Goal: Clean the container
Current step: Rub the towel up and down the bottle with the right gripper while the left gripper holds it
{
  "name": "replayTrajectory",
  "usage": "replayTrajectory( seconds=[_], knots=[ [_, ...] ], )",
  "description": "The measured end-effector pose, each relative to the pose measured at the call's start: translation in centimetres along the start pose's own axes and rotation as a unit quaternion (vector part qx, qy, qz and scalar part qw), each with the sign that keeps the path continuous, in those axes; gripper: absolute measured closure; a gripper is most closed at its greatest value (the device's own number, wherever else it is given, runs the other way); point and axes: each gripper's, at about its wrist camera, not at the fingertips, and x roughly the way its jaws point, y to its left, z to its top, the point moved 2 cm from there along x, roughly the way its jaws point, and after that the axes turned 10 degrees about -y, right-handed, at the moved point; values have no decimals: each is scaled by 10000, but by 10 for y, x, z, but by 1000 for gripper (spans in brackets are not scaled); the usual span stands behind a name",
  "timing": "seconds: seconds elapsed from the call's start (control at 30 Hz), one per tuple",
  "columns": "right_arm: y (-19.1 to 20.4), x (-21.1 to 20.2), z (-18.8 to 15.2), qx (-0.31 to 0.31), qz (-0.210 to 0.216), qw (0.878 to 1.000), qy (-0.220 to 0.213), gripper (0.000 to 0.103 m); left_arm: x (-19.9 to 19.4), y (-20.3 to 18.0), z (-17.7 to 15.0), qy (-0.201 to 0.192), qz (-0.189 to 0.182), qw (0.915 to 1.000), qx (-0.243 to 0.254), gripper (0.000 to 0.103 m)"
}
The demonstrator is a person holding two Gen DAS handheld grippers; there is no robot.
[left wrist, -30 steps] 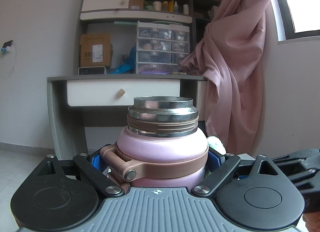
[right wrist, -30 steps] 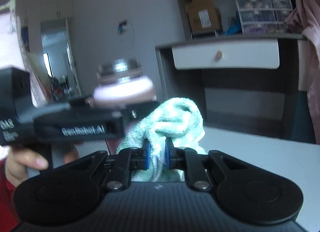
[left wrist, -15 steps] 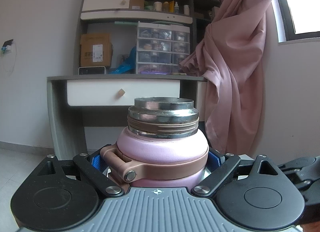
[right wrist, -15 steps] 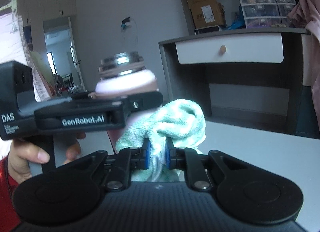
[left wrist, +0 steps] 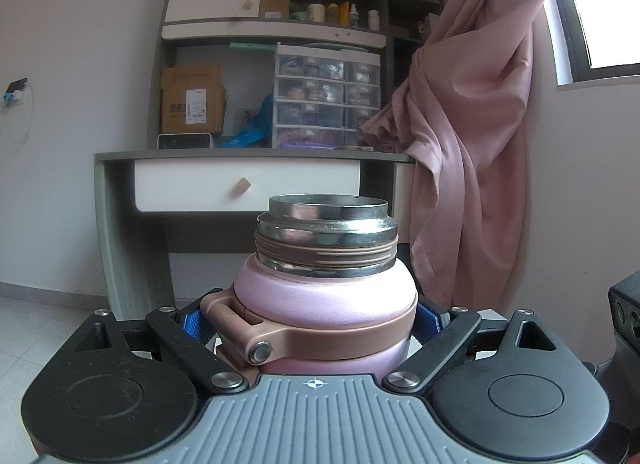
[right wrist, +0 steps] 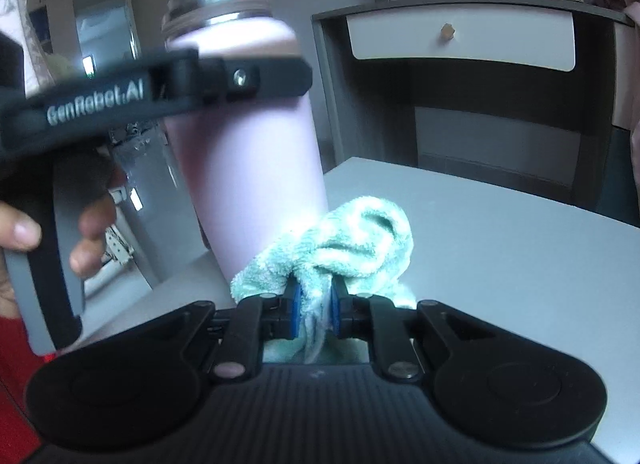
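Note:
A pink insulated bottle [left wrist: 324,300] with an open steel mouth and no lid stands upright, and my left gripper [left wrist: 312,324] is shut on its shoulder, blue pads on both sides. In the right wrist view the same bottle [right wrist: 248,144] stands on a white table [right wrist: 500,244], and the left gripper [right wrist: 224,80] crosses it near the top. My right gripper [right wrist: 314,312] is shut on a mint green cloth [right wrist: 352,240], which bunches against the bottle's lower right side near its base.
A grey desk with a white drawer [left wrist: 248,188] stands behind the table, with shelves, a cardboard box [left wrist: 192,100] and a drawer unit above. A pink curtain [left wrist: 472,124] hangs at the right. A hand [right wrist: 52,240] holds the left gripper's grip.
The right gripper has dropped with the cloth from the bottle's shoulder height to near its base. The left gripper and bottle have kept still.

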Motion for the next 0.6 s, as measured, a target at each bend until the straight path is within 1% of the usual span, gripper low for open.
replayTrajectory(
  seconds=[0.17,0.27,0.37,0.47,0.6],
  knots=[
    [2,0,0,4,-21,10000,12,88,1,3,2,4,2,10000,-12,11],
    [4,-2,3,-7,-69,10000,-60,88,1,3,1,3,-1,10000,-9,11],
    [5,-10,9,-33,-128,9994,-320,88,1,2,2,6,1,10000,-12,11],
    [4,-21,18,91,-91,9974,-713,88,1,2,1,9,-3,10000,6,11],
    [2,-31,26,257,-41,9918,-1253,88,1,1,2,10,-5,10000,18,11]
  ],
)
